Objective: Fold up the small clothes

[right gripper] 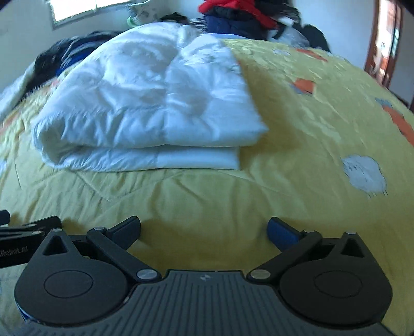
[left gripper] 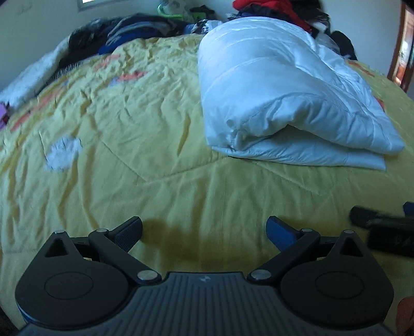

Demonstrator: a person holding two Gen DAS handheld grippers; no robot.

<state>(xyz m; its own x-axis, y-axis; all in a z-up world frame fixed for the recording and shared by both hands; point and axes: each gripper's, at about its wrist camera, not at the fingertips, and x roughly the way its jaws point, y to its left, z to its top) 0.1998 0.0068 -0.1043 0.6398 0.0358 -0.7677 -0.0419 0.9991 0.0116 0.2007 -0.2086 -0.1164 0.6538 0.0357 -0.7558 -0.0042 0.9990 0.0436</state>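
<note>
1. White and padded, the folded quilt (left gripper: 284, 98) lay on the yellow bedspread (left gripper: 168, 186) ahead of both grippers, well apart from them; it seemed too large to be the task's small garment.
2. The likely small clothes sat in the dark heap (left gripper: 129, 31) at the far edge of the bed, with a second heap topped by a red garment (right gripper: 233, 7) behind the quilt. Individual pieces could not be told apart there.
3. Such items would probably handle as light, limp and soft, sagging when lifted; a pinch at a hem or corner looked the sensible hold.
4. The left gripper (left gripper: 204, 230) hovered low over bare bedspread with its fingers spread wide, nothing between them.
5. The right gripper (right gripper: 204, 230) was likewise spread wide and empty, just beside the left one.
6. Count: two grippers, one white quilt, one bedspread, two clothes heaps; the number of garments could not be told.
</note>
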